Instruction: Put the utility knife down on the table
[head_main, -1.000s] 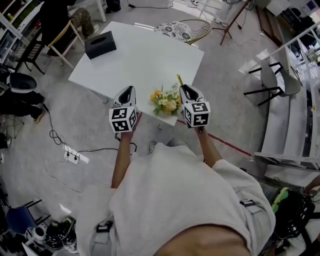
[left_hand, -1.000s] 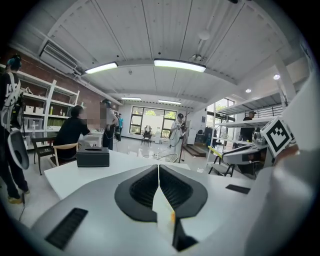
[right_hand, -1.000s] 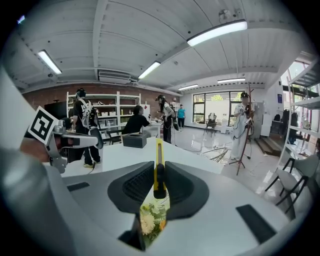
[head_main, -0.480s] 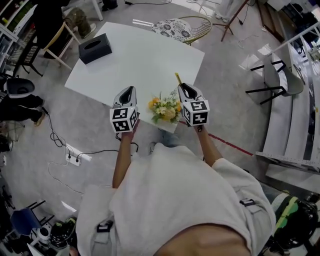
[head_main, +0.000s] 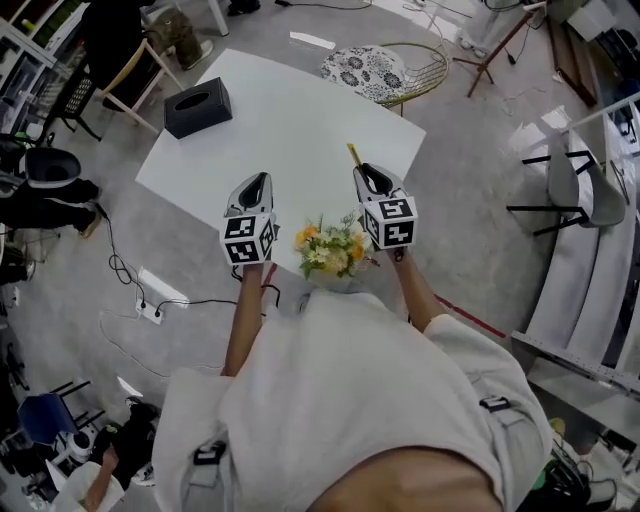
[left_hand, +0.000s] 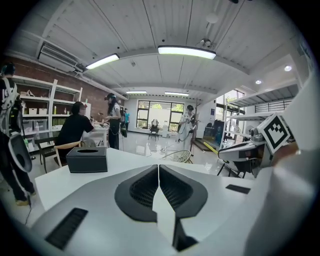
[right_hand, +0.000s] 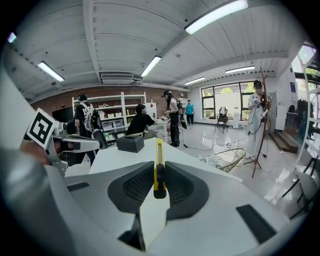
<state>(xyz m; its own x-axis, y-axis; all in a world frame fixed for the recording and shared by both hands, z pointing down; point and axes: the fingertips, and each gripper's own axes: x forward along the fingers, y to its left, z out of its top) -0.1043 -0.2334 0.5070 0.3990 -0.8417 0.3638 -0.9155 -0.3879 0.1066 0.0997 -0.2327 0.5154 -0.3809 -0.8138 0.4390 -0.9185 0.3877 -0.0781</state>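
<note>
— Head view, read from the left: what is found on the white table (head_main: 290, 120)?

— A dark tissue box (head_main: 199, 106) is seen at the far left corner. Nearer, the left gripper (head_main: 257, 183) is held over the near edge. In the left gripper view its jaws are shown pressed together with nothing between them. A bunch of flowers (head_main: 330, 248) stands at the near edge, between the two grippers.

— And the utility knife (head_main: 353, 153)?

— It is clamped in the right gripper (head_main: 366, 175). In the right gripper view the yellow body is seen pinched edge-on between the pads, its far end pointing out over the table. It appears to be carried above the tabletop, not touching it.

— Which step is judged to be in hand?

— The carry to the table. The setting-down is not yet done.

— What is called for next?

— The knife should be lowered onto the bare stretch beyond the flowers and laid flat. Only then should the jaws be parted.
</note>
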